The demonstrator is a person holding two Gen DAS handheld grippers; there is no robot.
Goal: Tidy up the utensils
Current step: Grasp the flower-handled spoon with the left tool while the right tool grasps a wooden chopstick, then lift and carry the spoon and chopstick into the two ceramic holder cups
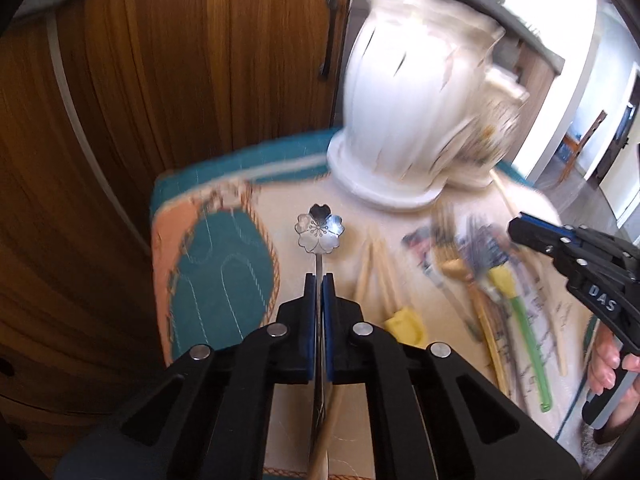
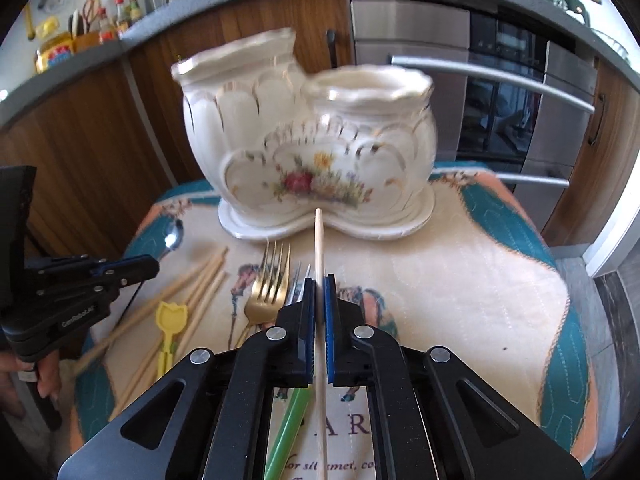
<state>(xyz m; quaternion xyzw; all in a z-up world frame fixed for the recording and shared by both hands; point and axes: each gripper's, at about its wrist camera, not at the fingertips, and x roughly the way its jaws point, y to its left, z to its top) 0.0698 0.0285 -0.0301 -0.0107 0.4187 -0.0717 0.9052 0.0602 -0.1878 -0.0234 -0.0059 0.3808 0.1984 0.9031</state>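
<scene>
On the quilted tabletop (image 2: 460,280), the two-cup ceramic holder (image 2: 312,140) stands at the far edge, seemingly empty; I judge sorting barely begun. My left tool (image 1: 319,284) is clamped on a flower-bowled spoon (image 1: 319,229), my right tool (image 2: 319,286) on a chopstick (image 2: 319,240). Only the right view shows the holder's mouths and the gold fork (image 2: 268,284) still lying loose.

A quilted teal, peach and cream cloth (image 2: 460,280) is lying spread beneath the tool. Wooden cabinet doors (image 1: 160,80) are standing ahead and to its left. A steel oven (image 2: 500,100) is standing ahead and to its right. Bottles (image 2: 120,12) are sitting on the counter, far upper left.
</scene>
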